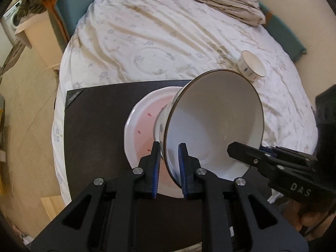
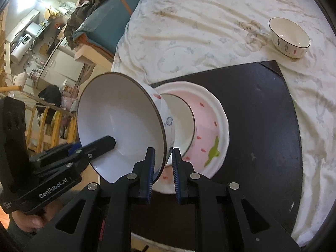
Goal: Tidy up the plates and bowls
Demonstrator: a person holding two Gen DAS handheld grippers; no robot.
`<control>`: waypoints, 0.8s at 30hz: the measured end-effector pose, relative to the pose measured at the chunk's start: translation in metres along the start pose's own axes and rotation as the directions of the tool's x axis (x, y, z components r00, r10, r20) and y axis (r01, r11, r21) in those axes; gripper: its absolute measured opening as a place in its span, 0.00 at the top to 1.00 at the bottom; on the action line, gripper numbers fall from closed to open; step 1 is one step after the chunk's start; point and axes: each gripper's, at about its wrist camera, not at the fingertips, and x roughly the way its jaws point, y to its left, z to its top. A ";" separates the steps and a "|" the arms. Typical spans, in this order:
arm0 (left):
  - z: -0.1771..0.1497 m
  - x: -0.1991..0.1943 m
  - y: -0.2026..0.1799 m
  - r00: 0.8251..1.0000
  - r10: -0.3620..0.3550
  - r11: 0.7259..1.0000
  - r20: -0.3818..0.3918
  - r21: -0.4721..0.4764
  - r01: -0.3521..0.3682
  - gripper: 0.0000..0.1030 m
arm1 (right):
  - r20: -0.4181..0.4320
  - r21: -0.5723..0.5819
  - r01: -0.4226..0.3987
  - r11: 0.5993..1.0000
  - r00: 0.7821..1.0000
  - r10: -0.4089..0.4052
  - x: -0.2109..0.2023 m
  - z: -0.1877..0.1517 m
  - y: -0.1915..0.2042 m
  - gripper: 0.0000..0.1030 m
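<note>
left wrist view: the left gripper (image 1: 169, 169) and right gripper (image 2: 163, 173) both pinch the rim of a large white dark-rimmed ceramic bowl (image 1: 212, 124), tilted above a pink scalloped plate (image 2: 210, 126) on a black board (image 2: 262, 109). a smaller patterned bowl (image 2: 289, 37) waits on the bedsheet (image 1: 157, 42), not yet stacked.

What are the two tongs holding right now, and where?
Both tongs, left and right, pinch the rim of the same large white bowl, at separate spots.

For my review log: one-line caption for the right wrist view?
Both tools, right and left, pinch the rim of a tilted white bowl over a pink plate on a black board.
</note>
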 end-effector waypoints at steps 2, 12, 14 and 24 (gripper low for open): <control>0.004 0.003 0.004 1.000 0.011 1.000 0.002 -0.012 -0.011 0.87 | -0.002 -0.004 0.009 1.000 1.000 -0.009 0.005 0.003 0.004 0.82; 0.005 0.030 0.001 0.997 0.052 0.999 -0.059 0.007 -0.052 0.87 | -0.088 0.060 0.043 0.997 0.995 -0.037 0.034 0.010 -0.003 0.82; 0.005 0.032 0.000 0.997 0.044 0.999 -0.069 0.007 -0.044 0.87 | -0.100 0.080 0.038 0.996 0.995 -0.030 0.036 0.010 -0.008 0.82; 0.008 0.036 -0.004 0.996 0.056 0.998 -0.068 0.010 -0.055 0.87 | -0.091 0.116 0.050 0.992 0.995 -0.039 0.029 0.013 -0.019 0.76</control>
